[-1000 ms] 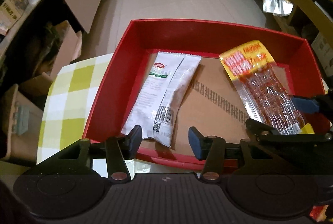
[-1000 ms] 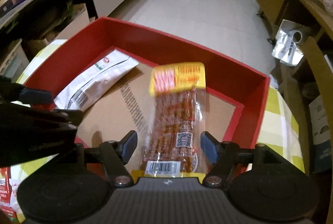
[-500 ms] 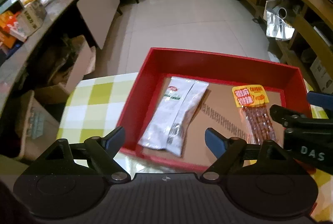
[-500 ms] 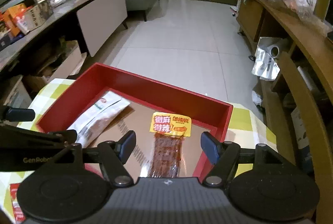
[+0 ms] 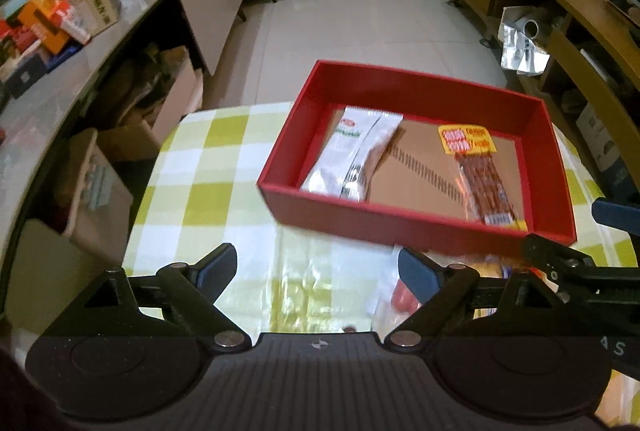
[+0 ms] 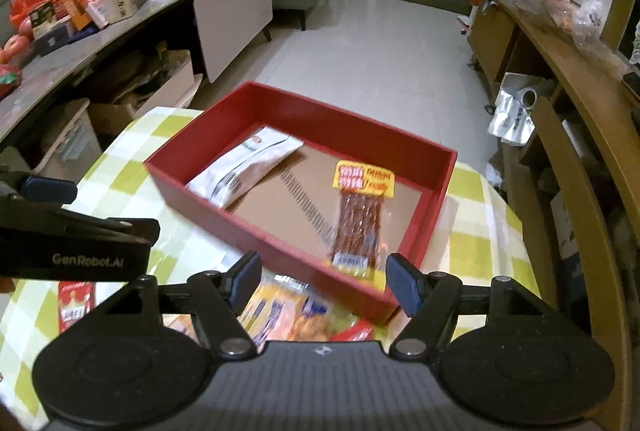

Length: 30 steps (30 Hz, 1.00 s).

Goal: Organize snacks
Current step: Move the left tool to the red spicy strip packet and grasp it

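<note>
Snacks in the red box [image 5: 404,215] number two: one white pouch [image 5: 352,159] on its left side and one clear pack of red sticks with a yellow header [image 5: 476,167] on its right, both flat on the brown cardboard floor and well apart. The box rests on one green-and-white checked tablecloth [image 5: 192,167]. Two grippers hang above the cloth in front of the box. The left gripper [image 5: 318,269] has just been opening its jaws; they stand wide with nothing between them. The right gripper [image 6: 322,285] is parted and empty. More wrapped snacks [image 6: 288,315] lie blurred beneath it; their count cannot be told.
</note>
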Available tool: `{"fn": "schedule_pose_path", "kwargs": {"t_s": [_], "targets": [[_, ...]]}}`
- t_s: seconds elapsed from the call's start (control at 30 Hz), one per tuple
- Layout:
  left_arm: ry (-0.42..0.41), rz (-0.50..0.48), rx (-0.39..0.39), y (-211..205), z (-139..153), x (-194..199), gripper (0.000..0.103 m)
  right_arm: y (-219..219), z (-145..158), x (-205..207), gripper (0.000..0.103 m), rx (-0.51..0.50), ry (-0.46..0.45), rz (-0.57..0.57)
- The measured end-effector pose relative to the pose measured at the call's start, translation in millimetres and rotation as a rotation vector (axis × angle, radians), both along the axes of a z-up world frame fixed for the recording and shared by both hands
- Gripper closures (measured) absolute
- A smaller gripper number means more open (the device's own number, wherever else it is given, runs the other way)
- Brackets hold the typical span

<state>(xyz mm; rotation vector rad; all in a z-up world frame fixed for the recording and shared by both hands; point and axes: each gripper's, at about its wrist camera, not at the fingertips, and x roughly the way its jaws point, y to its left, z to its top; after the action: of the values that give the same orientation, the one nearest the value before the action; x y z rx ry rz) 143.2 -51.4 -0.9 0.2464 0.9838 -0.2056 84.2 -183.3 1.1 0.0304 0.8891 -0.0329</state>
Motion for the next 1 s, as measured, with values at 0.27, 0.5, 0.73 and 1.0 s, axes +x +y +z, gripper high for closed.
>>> {"fn": "schedule_pose_path", "kwargs": {"t_s": [0.27,0.5,0.73,1.0], "targets": [[0.010,0.010,-0.016,19,1,-21,0.011,19,1,-21,0.026,0.017,0.008,0.026],[0.021,0.016,-0.008,37,-2,-32,0.009,25,-3,-35,0.026,0.025,0.031,0.023],[0.094,0.071,-0.026,70,-14,-33,0.008,27,-6,-41,0.026,0.030,0.051,0.038],[0.282,0.203,-0.113,112,-45,-32,0.008,31,-7,-46,0.026,0.036,0.061,0.078]]}}
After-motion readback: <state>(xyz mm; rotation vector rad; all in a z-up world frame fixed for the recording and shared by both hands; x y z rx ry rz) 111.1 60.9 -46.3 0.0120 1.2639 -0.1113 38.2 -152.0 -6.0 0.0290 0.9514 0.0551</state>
